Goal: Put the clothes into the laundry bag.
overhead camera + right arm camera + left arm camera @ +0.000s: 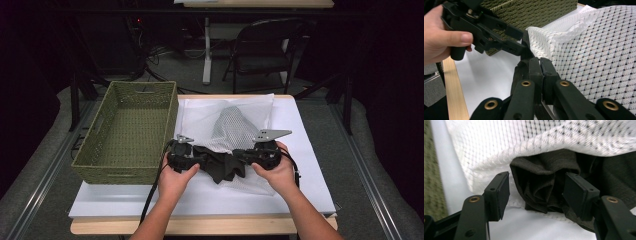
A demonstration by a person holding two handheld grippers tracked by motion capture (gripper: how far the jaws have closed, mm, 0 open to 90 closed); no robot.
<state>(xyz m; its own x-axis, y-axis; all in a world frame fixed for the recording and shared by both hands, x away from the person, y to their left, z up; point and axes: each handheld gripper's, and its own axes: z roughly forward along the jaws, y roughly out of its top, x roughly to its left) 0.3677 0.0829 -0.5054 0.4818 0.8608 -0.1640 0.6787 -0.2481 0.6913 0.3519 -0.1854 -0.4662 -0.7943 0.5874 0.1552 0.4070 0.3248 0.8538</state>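
A white mesh bag (240, 117) lies on the white table top (200, 200), with a dark garment (220, 167) bunched at its near opening. My left gripper (200, 161) is open at the garment's left. In the left gripper view the jaws (537, 188) straddle a fold of the dark garment (544, 170) under the mesh bag (524, 142), and the left pad stands off the cloth. My right gripper (241, 156) is at the opening's right side. In the right gripper view its jaws (541, 63) are shut on the edge of the mesh bag (594, 50), close to the left gripper (524, 47).
An olive woven basket (115, 172) stands at the table's left, close beside the bag and the left hand; its wall (529, 10) also rises behind the left gripper. The table's wooden front edge (200, 226) runs under the forearms. A black chair (265, 50) stands beyond the table.
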